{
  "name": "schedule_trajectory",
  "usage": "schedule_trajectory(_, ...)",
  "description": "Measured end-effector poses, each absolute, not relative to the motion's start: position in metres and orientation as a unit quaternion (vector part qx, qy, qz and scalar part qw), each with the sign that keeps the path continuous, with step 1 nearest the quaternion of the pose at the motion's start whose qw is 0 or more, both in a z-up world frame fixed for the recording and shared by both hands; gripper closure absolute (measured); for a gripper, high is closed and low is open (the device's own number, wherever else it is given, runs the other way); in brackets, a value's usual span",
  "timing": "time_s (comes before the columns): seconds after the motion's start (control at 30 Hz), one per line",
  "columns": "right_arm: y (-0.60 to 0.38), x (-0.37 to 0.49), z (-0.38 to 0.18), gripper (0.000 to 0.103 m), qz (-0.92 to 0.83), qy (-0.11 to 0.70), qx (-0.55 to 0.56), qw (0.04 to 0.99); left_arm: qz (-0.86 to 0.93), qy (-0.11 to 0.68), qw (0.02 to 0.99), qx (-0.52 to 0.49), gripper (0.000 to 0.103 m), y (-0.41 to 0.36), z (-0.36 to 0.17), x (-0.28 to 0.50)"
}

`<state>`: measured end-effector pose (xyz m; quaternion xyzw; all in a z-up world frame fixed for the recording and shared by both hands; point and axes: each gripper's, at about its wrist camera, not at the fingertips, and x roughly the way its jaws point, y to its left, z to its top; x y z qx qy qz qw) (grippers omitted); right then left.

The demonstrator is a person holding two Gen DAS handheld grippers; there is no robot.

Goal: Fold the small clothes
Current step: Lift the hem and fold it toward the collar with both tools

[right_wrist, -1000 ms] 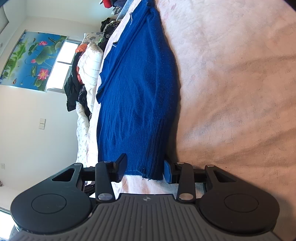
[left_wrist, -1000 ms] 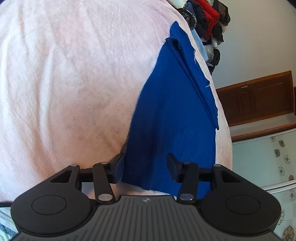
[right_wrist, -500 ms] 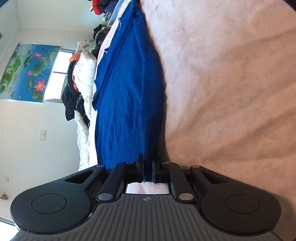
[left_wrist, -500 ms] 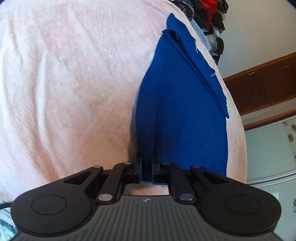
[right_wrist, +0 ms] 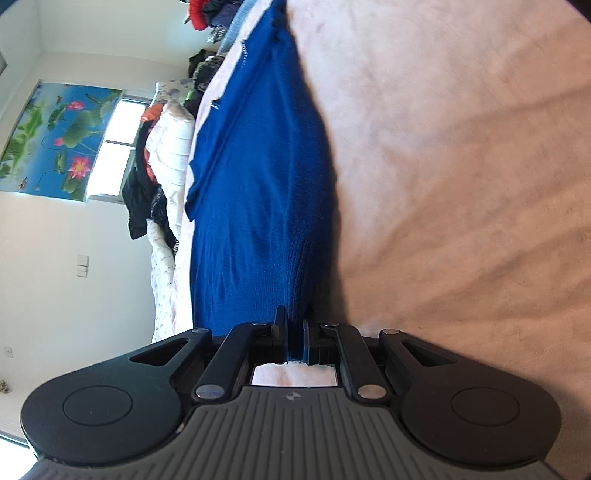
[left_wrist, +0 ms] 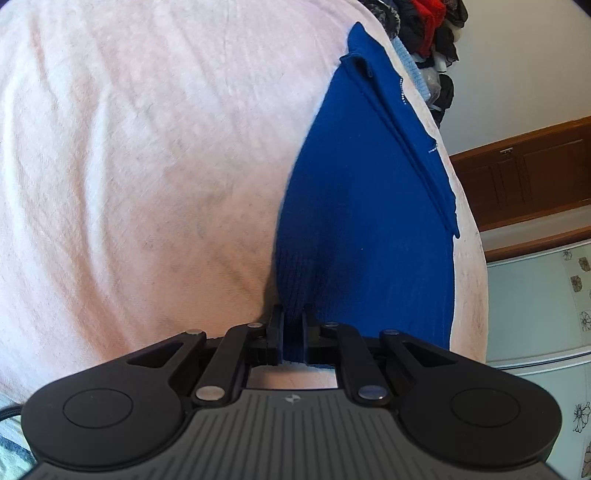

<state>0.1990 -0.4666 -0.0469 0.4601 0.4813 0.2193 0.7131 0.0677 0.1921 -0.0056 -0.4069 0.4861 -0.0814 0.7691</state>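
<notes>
The blue sweater (left_wrist: 362,221) lies flat on the pink bed (left_wrist: 147,147), its ribbed hem toward the cameras and its collar end far off, near a heap of clothes (left_wrist: 428,22). The left tool (left_wrist: 293,332) is closed tight on the hem at the sweater's left near corner, and the right tool (right_wrist: 295,334) is clamped the same way on the right near corner (each with only a thin band of knit between its jaws). Gripping both hem corners at once likely lets the person lift the near edge evenly and carry it toward the collar for a fold without the knit twisting.
</notes>
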Motion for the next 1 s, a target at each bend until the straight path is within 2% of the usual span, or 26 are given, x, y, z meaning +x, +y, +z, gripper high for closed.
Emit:
schedule_trajectory(0.27, -0.464, 0.225, 0.002, 0.092, 0.270, 0.431, 0.464, 0.726, -0.142, 0.419, 0.808, -0.390, 0.094, 0.188, 0.057, 0.092)
schedule_trajectory(0.6, -0.471, 0.346, 0.062, 0.092, 0.306, 0.339, 0.465, 0.758, -0.175, 0.347, 0.842, -0.373, 0.094, 0.178, 0.118, 0.218)
schedule_trajectory(0.8, -0.478, 0.439, 0.069, 0.092, 0.302, 0.323, 0.480, 0.758, -0.164, 0.341, 0.843, -0.383, 0.094, 0.177, 0.127, 0.315)
schedule_trajectory(1.0, -0.473, 0.542, 0.052, 0.091, 0.274, 0.337, 0.488, 0.757, -0.132, 0.366, 0.847, -0.362, 0.095, 0.165, 0.115, 0.412)
